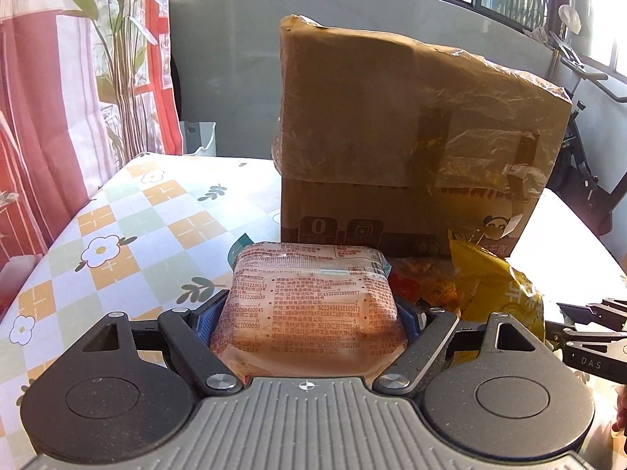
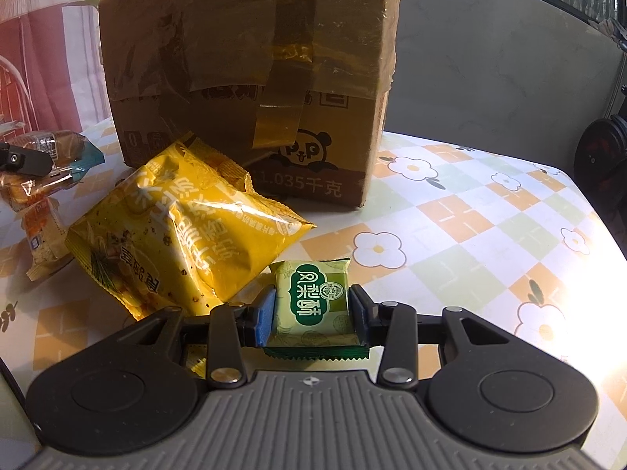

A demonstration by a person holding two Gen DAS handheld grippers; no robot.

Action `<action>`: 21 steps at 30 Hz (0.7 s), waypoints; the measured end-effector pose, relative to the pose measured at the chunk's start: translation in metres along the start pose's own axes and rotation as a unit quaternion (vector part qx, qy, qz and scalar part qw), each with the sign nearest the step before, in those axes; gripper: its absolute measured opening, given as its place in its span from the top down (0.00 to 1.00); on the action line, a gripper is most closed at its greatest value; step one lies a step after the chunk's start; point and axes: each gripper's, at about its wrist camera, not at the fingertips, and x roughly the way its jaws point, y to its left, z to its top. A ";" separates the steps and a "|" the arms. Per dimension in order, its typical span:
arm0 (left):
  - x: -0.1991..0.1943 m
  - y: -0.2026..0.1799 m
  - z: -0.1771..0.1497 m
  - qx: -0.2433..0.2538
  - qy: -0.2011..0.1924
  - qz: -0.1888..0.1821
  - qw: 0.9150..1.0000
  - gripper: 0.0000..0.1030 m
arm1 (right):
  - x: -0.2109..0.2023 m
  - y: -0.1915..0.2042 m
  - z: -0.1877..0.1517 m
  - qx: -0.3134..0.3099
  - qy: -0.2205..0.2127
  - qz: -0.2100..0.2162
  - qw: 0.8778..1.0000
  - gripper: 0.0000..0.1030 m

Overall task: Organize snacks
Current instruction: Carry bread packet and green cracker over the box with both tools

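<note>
Two packets up: left hand-held gripper (image 1: 309, 325) pinching orange snack pack (image 1: 309, 305), long axis pointing ahead; right hand-held gripper (image 2: 311, 309) clamping green pastry packet (image 2: 311, 301). Yellow chip bag (image 2: 184, 227) on tabletop (image 2: 470, 227) just left. Taped cardboard box (image 1: 392, 125) dead ahead, beyond both.

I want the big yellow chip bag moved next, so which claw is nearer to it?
Right. The right claw, gripping a small green packet, sits right beside the yellow chip bag. The left claw, holding a clear-wrapped snack pack, is farther off.
</note>
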 end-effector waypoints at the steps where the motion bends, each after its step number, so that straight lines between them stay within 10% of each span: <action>1: -0.001 0.001 0.000 -0.002 -0.001 0.001 1.000 0.18 | -0.004 0.000 0.002 0.002 -0.006 0.000 1.000 0.59; 21: -0.037 0.004 0.027 0.008 -0.068 0.005 0.998 0.18 | -0.065 0.004 0.053 0.013 -0.117 0.018 0.993 0.59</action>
